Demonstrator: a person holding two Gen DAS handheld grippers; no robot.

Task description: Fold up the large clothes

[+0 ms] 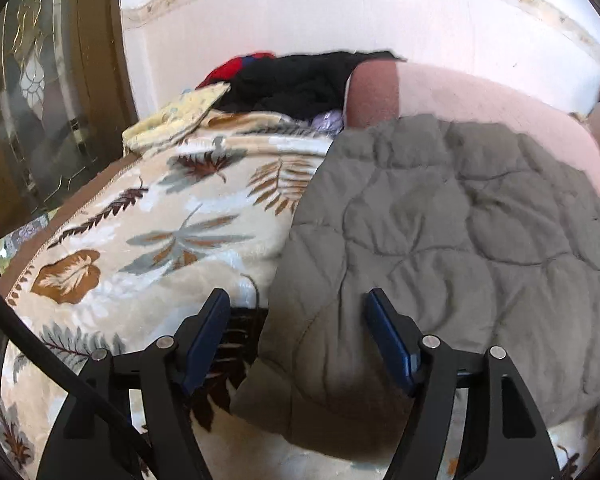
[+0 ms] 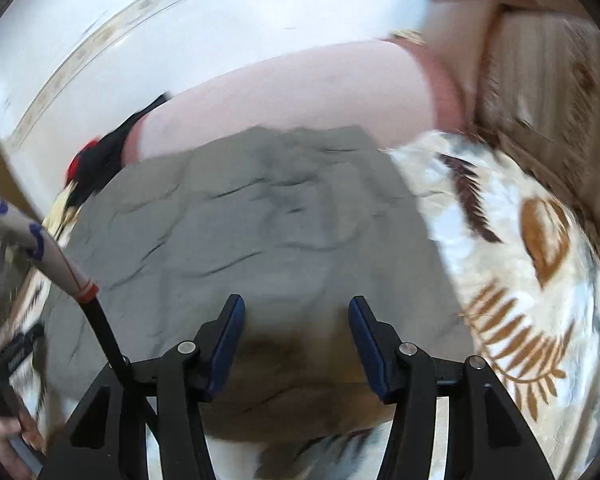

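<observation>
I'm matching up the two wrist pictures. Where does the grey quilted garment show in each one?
Left wrist: the grey quilted garment fills the centre and right, over the leaf-print blanket.
Right wrist: it fills the centre and left, blanket to its right.
Shared landmark: the pink cushion just behind it.

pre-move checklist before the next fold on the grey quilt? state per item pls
1. Left tool open, nothing clamped: ok.
2. Right tool open, nothing clamped: ok.
3. Grey quilt lies on the leaf-print blanket: ok.
4. Quilt's near left edge sits between the left tool's fingers: ok.
5. Quilt clear of the dark clothes pile: ok.
6. Quilt's far edge against the pink pillow: cannot tell.
</observation>
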